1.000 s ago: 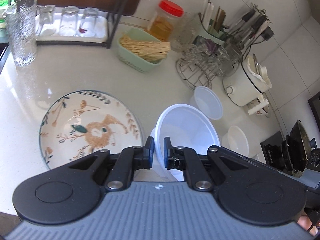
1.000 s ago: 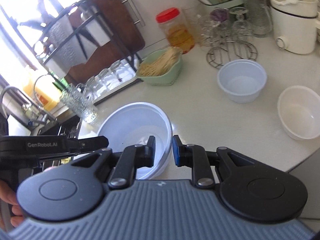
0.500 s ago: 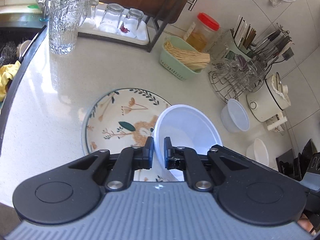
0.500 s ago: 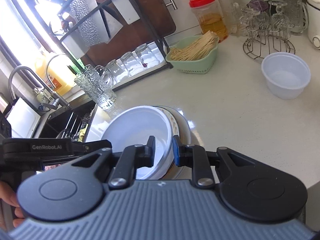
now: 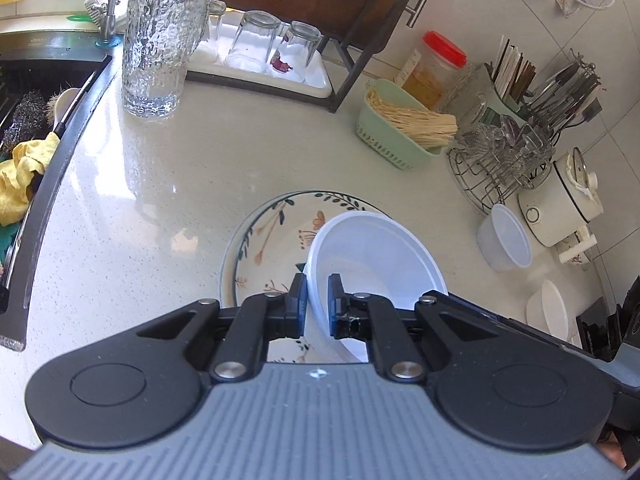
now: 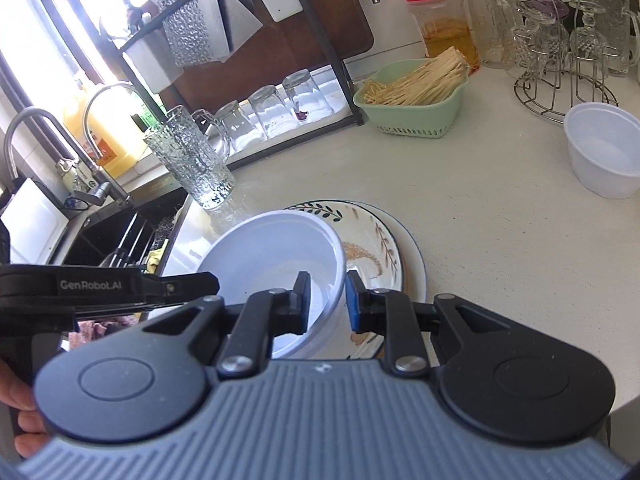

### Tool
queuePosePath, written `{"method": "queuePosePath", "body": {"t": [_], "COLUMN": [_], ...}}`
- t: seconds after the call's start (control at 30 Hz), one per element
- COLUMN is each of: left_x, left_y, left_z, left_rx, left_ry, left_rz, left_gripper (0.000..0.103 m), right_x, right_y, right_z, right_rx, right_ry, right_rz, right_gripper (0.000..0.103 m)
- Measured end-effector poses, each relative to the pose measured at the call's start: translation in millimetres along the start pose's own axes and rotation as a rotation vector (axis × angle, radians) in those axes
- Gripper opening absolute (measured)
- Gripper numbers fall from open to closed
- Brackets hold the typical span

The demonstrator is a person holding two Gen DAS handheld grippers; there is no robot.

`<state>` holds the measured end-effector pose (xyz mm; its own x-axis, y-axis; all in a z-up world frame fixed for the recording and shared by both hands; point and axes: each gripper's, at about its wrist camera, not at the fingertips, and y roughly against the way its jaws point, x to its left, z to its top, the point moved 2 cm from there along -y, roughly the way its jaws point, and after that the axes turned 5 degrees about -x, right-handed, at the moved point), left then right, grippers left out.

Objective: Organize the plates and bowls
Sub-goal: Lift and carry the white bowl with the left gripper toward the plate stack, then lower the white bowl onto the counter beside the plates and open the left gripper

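Left wrist view: left tongs (image 5: 317,300) clenched on the near rim of a large white plastic bowl (image 5: 376,256), one pad outside the wall, the other inside. Bowl tilted, poised over the right half of a floral plate (image 5: 272,236) lying flat on the pale table (image 5: 160,200); contact between bowl and plate impossible to tell. Far right on the table, a small white plastic bowl (image 5: 506,242) just beside a white electric pot (image 5: 560,204), and nearer the edge another white bowl (image 5: 550,310). Behind the plate, a green basket of sticks (image 5: 400,126), a red-lidded jar (image 5: 436,68), a wire rack of glassware (image 5: 504,160). Upper left, a tall textured glass (image 5: 160,40) upright near the sink (image 5: 36,128), with upturned tumblers (image 5: 276,48) on a white tray under a dark shelf frame.

Right wrist view: right tongs (image 6: 328,300) clamped on the opposite rim of the same large white plastic bowl (image 6: 272,256), left pad inside, blue-faced right pad outside against the wall. Floral plate (image 6: 380,240) showing beneath and to the right of the bowl, seemingly resting on a second white plate whose rim peeks out at the right. Other handheld unit, marked GenRobot.AI (image 6: 92,286), reaching in from the left to the bowl's far side; fingers of a hand (image 6: 24,400) at the lower left edge. Small white plastic bowl (image 6: 604,148) well apart at the right, green basket of sticks (image 6: 416,96) and red-lidded jar (image 6: 440,20) behind, tall textured glass (image 6: 192,156) by the sink's edge near the tap (image 6: 52,148).
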<state>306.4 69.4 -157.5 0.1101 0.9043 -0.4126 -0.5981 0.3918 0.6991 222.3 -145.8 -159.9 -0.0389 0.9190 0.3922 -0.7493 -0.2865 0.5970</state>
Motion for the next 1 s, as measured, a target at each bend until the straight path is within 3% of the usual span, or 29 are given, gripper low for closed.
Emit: {"method": "queuePosePath", "body": {"t": [0.57, 1.0], "left_x": [-14, -119], "left_y": [-6, -22], "left_z": [-2, 1], "left_rx": [0.004, 0.015], "left_ry": [-0.082, -0.204], "left_rz": [-0.026, -0.124], "left_gripper": [0.01, 0.011], "right_x": [-7, -72], "right_y": [3, 63], "right_z": [-4, 30], "right_rx": [-0.055, -0.152], "right_ry": [-0.014, -0.077], "right_rz": [-0.047, -0.142], "right_gripper": [0.023, 0.023]}}
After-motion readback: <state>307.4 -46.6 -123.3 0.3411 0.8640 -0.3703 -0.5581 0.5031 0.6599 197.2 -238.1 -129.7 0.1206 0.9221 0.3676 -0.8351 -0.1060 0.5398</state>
